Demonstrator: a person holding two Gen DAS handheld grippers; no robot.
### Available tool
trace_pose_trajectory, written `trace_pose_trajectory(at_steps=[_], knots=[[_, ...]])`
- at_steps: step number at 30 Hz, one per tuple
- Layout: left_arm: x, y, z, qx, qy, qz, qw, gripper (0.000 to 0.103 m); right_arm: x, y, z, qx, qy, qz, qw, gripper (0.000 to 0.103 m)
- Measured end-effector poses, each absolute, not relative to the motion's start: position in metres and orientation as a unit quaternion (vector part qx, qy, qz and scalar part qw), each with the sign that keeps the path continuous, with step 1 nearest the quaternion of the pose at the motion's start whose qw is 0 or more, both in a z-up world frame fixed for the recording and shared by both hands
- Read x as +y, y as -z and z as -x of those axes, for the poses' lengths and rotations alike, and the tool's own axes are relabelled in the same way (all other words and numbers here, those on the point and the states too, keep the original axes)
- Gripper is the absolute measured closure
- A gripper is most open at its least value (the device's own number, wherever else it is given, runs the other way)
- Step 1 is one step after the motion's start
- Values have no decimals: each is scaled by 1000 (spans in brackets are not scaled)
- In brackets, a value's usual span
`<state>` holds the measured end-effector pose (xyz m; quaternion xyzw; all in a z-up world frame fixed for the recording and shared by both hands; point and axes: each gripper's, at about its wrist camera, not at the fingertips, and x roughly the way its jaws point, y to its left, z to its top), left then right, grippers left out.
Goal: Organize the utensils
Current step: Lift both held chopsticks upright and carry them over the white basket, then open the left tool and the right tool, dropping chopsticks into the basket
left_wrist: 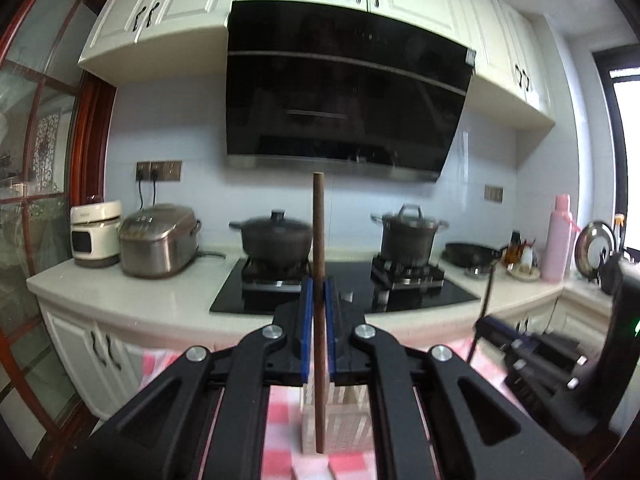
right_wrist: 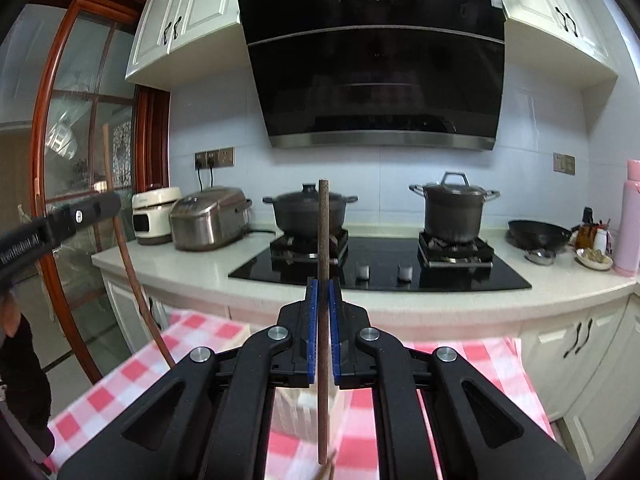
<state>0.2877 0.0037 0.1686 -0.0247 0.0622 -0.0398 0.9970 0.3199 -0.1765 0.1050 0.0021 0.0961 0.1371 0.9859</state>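
In the left wrist view, the left gripper [left_wrist: 319, 284] is seen pressed together on a brown chopstick [left_wrist: 319, 240], which is pinched between the blue pads [left_wrist: 307, 320] and held upright, its top end rising above the fingers and its lower end hanging over a pale slatted holder [left_wrist: 352, 420]. The holder stands on a table covered with a pink checked cloth [left_wrist: 280, 412], near the cloth's edge that faces the kitchen counter [left_wrist: 160, 300]. At the right edge of this view, the right gripper [left_wrist: 486, 326] is seen blurred, with a thin dark stick rising from it. In the right wrist view, the right gripper [right_wrist: 323, 284] is likewise closed on a second brown chopstick [right_wrist: 323, 232], clamped upright between its blue pads [right_wrist: 312, 320], the lower end hanging above the holder [right_wrist: 304, 408] on the checked cloth [right_wrist: 120, 380]. At the left edge, the left gripper [right_wrist: 114, 200] is seen from the side, with its chopstick [right_wrist: 128, 264] running through the closed tips and appearing curved by the lens.
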Motion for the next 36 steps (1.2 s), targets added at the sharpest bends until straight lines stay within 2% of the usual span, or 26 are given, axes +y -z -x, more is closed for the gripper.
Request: trace_pose_trajectory(at_steps=[5,9,24,26,27,28,29,31,33,36], knots=[[-4,-201,-324,45,37,27,998,97,-167,-129,-352,80,-141,-12,987,97],[-5,-200,-357,56,41,35,997,97,-160,-126,-375,82,-146,-19,986,97],[14,-67,-445,236,65,69,967,97,-139,-35,-447,245,-176,-18,953,96],[17,-59,-447,244,60,73,965,95,-140,-30,-450,256,-177,-26,950,91],[19,-57,-447,244,57,74,965,87,-141,-30,-451,257,-171,-27,951,89],[21,-56,-446,243,53,76,966,74,-142,-30,-451,256,-169,-30,951,82],[24,-58,-444,237,48,78,967,69,-145,-31,-450,254,-170,-38,951,62],[32,-63,-435,223,39,83,970,58,-154,-35,-445,242,-173,-55,953,41],[37,-69,-424,212,32,87,973,53,-163,-42,-434,228,-173,-58,957,41],[48,-72,-402,191,17,95,977,37,-173,-45,-414,218,-164,-47,961,42]])
